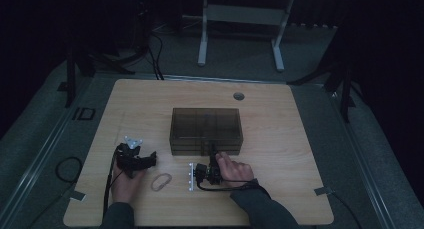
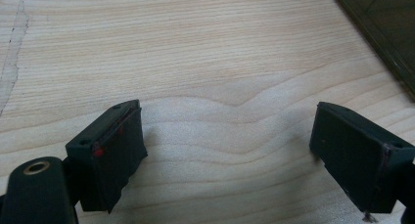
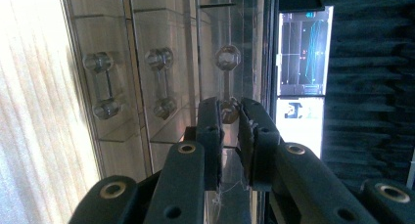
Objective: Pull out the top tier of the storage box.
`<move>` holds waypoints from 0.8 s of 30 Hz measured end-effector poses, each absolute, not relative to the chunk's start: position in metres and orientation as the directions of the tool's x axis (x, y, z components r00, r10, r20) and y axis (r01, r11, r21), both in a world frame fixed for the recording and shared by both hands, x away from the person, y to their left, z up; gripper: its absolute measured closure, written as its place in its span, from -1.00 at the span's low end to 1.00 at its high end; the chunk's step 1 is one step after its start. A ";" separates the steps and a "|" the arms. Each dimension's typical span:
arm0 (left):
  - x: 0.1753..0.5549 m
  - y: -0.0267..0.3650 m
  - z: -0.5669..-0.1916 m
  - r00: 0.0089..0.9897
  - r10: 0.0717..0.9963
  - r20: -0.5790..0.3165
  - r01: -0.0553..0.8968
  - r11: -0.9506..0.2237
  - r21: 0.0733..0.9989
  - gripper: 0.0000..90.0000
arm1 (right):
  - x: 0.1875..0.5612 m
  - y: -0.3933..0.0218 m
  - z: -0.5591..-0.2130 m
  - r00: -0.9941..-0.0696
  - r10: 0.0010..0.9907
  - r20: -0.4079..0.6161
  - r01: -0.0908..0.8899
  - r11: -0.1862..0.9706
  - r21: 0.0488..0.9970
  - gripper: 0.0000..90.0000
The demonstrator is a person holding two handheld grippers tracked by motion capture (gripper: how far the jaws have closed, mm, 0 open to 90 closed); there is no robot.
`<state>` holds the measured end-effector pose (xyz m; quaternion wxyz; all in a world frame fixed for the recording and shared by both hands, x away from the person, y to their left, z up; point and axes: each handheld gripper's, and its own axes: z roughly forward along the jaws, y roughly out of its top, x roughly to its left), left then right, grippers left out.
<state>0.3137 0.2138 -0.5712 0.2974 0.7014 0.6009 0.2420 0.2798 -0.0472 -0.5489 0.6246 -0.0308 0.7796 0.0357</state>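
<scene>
Nearest the front edge of the pale wooden table (image 1: 280, 199), a thin loop of rubber band (image 1: 161, 181) lies between the hands. The left gripper (image 1: 145, 161) rests beside it, jaws spread wide over bare wood. The right gripper (image 3: 229, 136), turned on its side, is clamped on a clear dumbbell-shaped drawer handle (image 3: 227, 82) of the smoky transparent plastic drawer box (image 1: 206, 129) at the table's middle. The box looks light, stiff and slick; it may slide, so the narrow handle bar seems the surest hold.
</scene>
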 end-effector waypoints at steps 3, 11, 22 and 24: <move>0.314 0.214 -0.571 0.161 0.987 -0.018 0.699 -0.101 0.708 -0.71 | 0.280 -0.047 -0.549 -0.215 -0.006 -0.977 -0.095 0.995 0.015 0.78; 0.314 0.214 -0.571 0.161 0.987 -0.018 0.699 -0.101 0.708 -0.71 | 0.279 -0.047 -0.551 -0.204 -0.015 -0.979 -0.097 0.995 0.004 0.78; 0.314 0.214 -0.571 0.161 0.987 -0.018 0.699 -0.101 0.708 -0.71 | 0.277 -0.048 -0.553 -0.187 -0.036 -0.982 -0.105 0.994 -0.016 0.79; 0.314 0.214 -0.571 0.161 0.987 -0.018 0.699 -0.101 0.708 -0.71 | 0.276 -0.048 -0.553 -0.183 -0.038 -0.982 -0.109 0.994 -0.018 0.79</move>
